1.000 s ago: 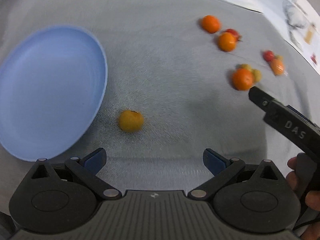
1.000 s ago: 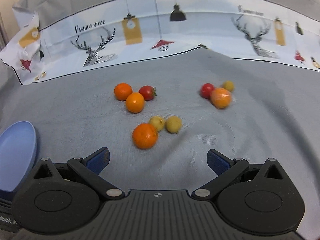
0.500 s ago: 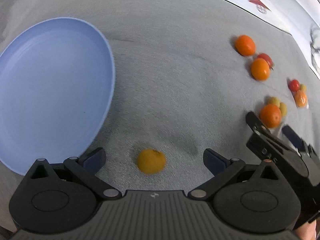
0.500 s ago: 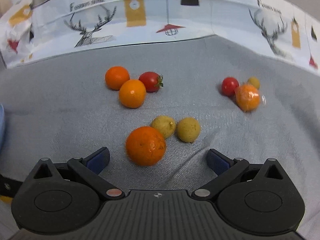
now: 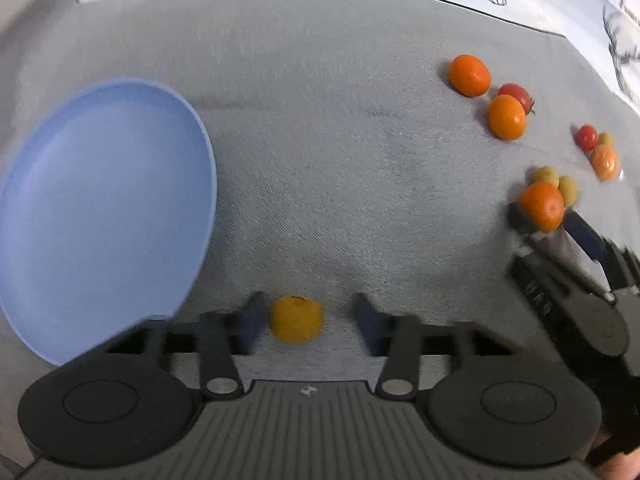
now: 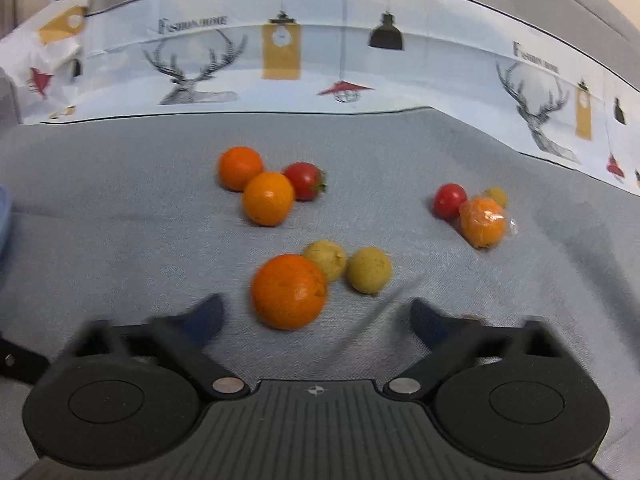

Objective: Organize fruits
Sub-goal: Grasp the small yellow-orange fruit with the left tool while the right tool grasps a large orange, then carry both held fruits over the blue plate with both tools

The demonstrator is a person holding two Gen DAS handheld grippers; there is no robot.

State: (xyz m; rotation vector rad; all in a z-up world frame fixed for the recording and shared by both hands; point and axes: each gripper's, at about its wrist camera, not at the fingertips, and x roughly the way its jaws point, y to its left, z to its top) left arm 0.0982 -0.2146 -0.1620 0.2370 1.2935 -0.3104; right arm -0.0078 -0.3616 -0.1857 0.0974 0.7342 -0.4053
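In the left wrist view my left gripper (image 5: 306, 324) is open, its fingers partly closed in around a small yellow-orange fruit (image 5: 296, 319) lying on the grey cloth, with gaps on both sides. A light blue plate (image 5: 96, 208) lies to the left. In the right wrist view my right gripper (image 6: 316, 316) is open, just in front of a large orange (image 6: 288, 291) with two yellow-green fruits (image 6: 368, 269) behind it. The right gripper (image 5: 560, 236) also shows at the right edge of the left view, at that orange (image 5: 542, 205).
Farther back lie two oranges (image 6: 268, 198) with a red tomato (image 6: 304, 180), and at the right a cherry tomato (image 6: 450, 201), a wrapped orange (image 6: 482, 222) and a small yellow fruit. A printed paper sheet (image 6: 320, 64) borders the far edge of the cloth.
My left gripper moved forward onto the yellow-orange fruit and its fingers narrowed around it. My right gripper moved closer to the large orange.
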